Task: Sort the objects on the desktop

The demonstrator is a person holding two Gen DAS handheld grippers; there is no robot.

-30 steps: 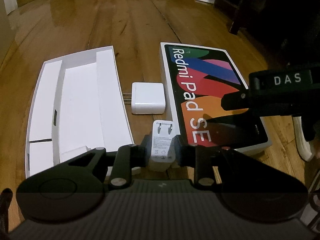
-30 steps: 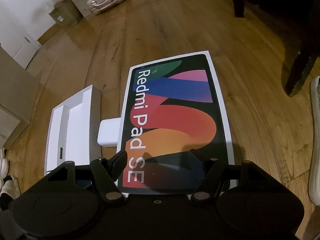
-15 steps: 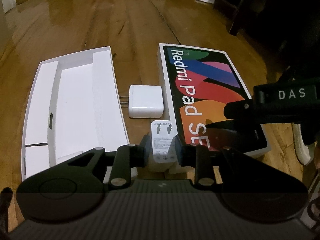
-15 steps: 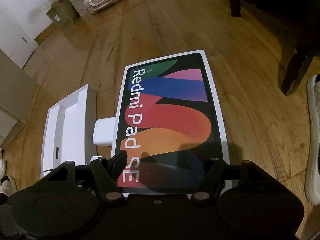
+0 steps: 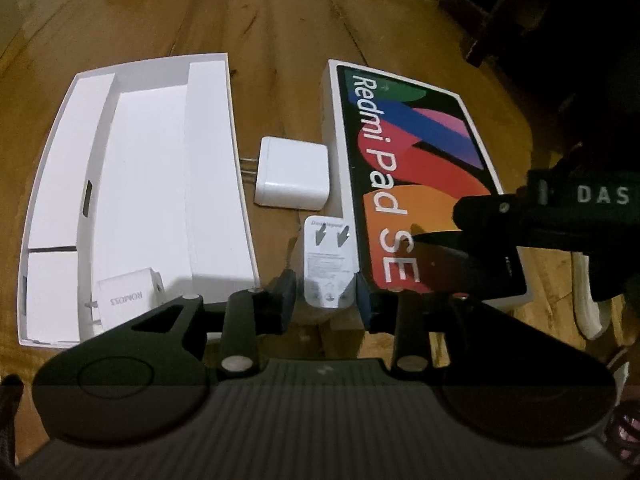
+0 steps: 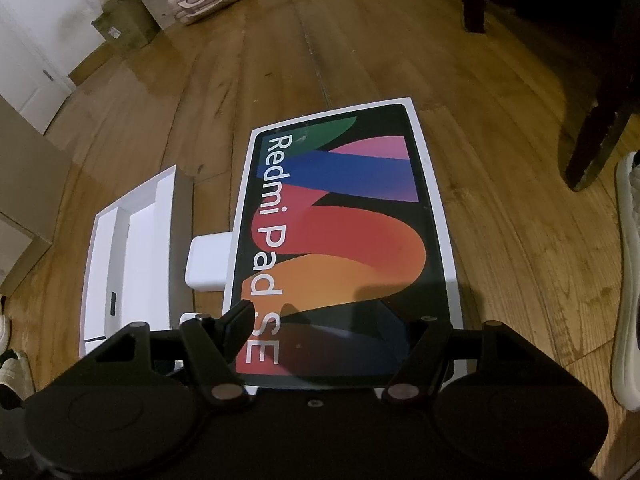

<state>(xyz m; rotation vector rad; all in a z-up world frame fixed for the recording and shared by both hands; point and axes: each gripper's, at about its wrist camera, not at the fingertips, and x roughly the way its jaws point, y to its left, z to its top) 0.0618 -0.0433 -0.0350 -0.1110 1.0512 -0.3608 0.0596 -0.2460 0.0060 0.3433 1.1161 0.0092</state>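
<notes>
The small white plug adapter [image 5: 329, 266] stands between the fingers of the left gripper [image 5: 326, 300], prongs pointing away from the camera, just beside the near corner of the Redmi Pad SE box lid [image 5: 416, 176]. The jaws are opening around it: in the left wrist view a sliver of space shows on each side of the adapter, so the pads no longer seem to press it, whereas a second ago they were clamped tight against its sides. That reads as a release, meaning the adapter is being set down on the wooden floor [image 5: 280, 24] in the gap between the lid and the open white box tray [image 5: 208, 160], not inside the tray.

Ahead of it lies a larger white charger [image 5: 292, 174], its prongs touching or nearly touching the tray's wall. Inside the tray's near end sits another white charger marked ROMOSS [image 5: 126, 300], which the earlier left view barely showed; the camera has rolled slightly and now takes in more of that corner.

The right gripper [image 6: 326, 332] hovers over the near end of the lid with its jaws well apart and nothing between them, unchanged from the earlier frames. If sorting means filling the tray, two chargers probably remain outside it.
</notes>
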